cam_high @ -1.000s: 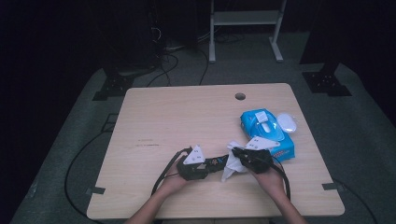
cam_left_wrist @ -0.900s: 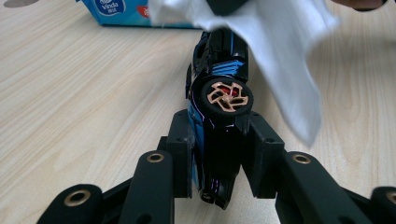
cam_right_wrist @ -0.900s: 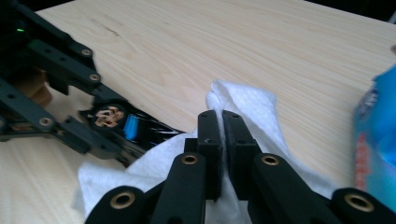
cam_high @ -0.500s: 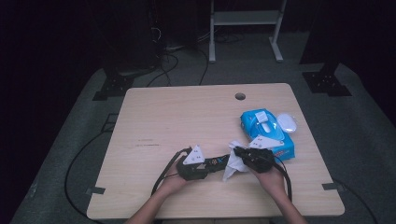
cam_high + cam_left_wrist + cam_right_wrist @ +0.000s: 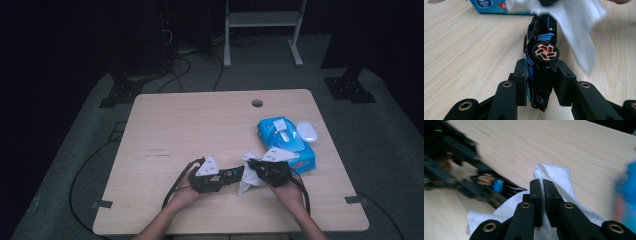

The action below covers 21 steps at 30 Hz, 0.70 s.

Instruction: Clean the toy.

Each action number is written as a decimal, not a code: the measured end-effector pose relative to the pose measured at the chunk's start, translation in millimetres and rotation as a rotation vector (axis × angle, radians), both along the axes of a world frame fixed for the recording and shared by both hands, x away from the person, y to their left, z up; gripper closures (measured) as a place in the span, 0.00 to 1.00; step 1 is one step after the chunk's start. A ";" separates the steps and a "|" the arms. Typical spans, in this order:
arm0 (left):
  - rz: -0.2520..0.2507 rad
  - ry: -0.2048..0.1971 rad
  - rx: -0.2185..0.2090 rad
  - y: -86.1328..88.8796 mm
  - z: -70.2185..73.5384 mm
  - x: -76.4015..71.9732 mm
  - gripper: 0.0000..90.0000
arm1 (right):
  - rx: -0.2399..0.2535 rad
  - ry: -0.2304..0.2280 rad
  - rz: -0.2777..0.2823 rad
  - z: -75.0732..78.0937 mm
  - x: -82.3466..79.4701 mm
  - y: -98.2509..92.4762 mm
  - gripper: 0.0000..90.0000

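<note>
The left gripper [image 5: 235, 175] is clamped on a black toy car [image 5: 541, 62] with blue stripes; in the left gripper view both pads press against the car's sides just behind a bronze-spoked wheel [image 5: 545, 52], and the car points away from the camera, lying on its side above the wooden table [image 5: 200, 125]. The right gripper [image 5: 252, 167] is closed on a white wet wipe [image 5: 248, 181]; in the right gripper view its jaws stand nearly together with the wipe pinched between them. The wipe hangs against the far end of the car, between the two grippers, near the table's front edge. A blue pack of wet wipes [image 5: 285, 142] lies just beyond the right gripper, with a white lid [image 5: 307, 131] beside it.
</note>
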<state>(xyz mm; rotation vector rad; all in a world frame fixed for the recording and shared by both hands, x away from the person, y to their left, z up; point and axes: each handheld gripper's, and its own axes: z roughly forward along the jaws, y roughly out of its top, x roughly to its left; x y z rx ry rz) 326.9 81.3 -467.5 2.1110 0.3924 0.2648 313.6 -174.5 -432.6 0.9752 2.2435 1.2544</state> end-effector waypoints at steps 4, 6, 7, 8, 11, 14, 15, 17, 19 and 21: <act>-0.003 -0.005 0.007 0.6 0.9 -0.2 0.74 | 0.029 0.014 -0.066 0.2 3.5 -18.8 0.96; -0.002 -0.004 0.010 1.0 0.9 0.2 0.74 | 0.030 0.014 -0.065 -0.1 2.1 -17.8 0.96; -0.001 -0.001 0.008 1.6 0.8 0.4 0.74 | 0.019 0.003 -0.047 -1.0 0.8 -13.8 0.95; 0.002 0.000 0.006 2.2 0.8 0.6 0.74 | 0.019 0.003 -0.047 -1.0 0.8 -13.8 0.95; 0.000 -0.003 0.010 2.7 1.2 -0.2 0.74 | 0.014 0.006 -0.050 0.0 3.0 -15.2 0.96; -0.002 -0.003 0.010 2.8 1.4 -0.1 0.73 | 0.002 0.009 -0.106 -0.3 7.1 -26.1 0.96; -0.002 -0.003 0.010 3.1 1.4 0.2 0.73 | 0.020 0.024 -0.116 -0.7 7.7 -30.3 0.96; -0.001 -0.003 0.008 3.6 1.5 0.4 0.73 | 0.039 0.030 -0.119 -0.4 6.9 -33.7 0.96; 0.000 -0.002 0.006 3.9 1.5 0.4 0.73 | 0.074 0.027 -0.084 2.5 4.3 -30.7 0.96; 0.000 -0.004 0.009 4.0 1.9 0.4 0.73 | 0.081 0.010 -0.043 6.6 0.0 -21.4 0.96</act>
